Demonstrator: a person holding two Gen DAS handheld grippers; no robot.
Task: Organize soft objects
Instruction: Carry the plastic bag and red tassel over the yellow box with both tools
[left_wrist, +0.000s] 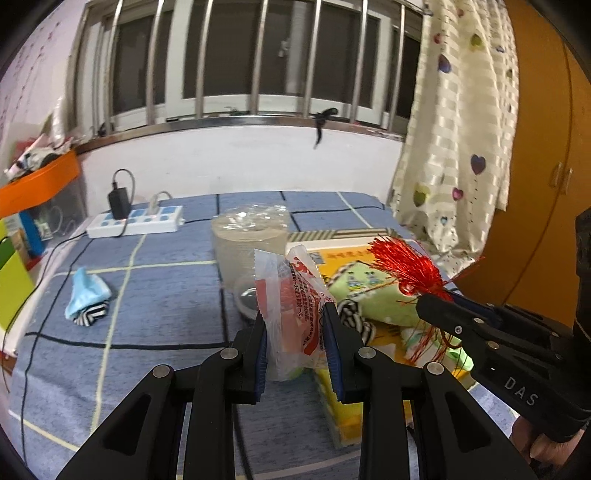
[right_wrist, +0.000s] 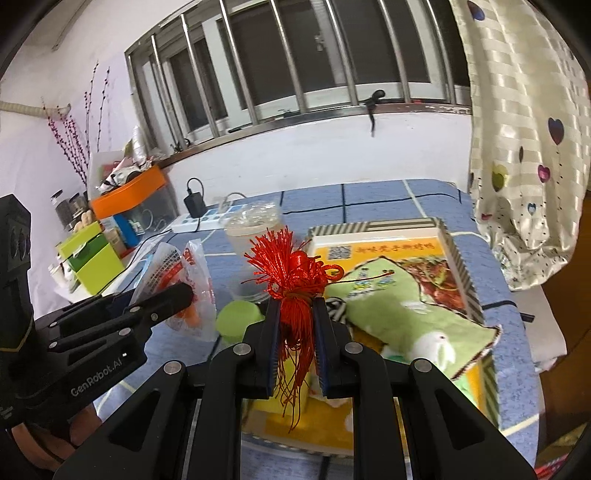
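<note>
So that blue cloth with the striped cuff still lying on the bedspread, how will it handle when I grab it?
The blue cloth lies crumpled in soft folds, so it is probably floppy and will drape from wherever it is pinched. It looks thin and likely light. On the woven bedspread it would probably bunch up rather than slide if pushed.

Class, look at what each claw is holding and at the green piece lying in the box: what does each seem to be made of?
Packet in the left claw: thin glossy plastic film, see-through and crinkled.
Tassel in the right claw: shiny red thread, probably synthetic, with loose strands.
Green cloth: soft matte fabric, limp and printed.
</note>
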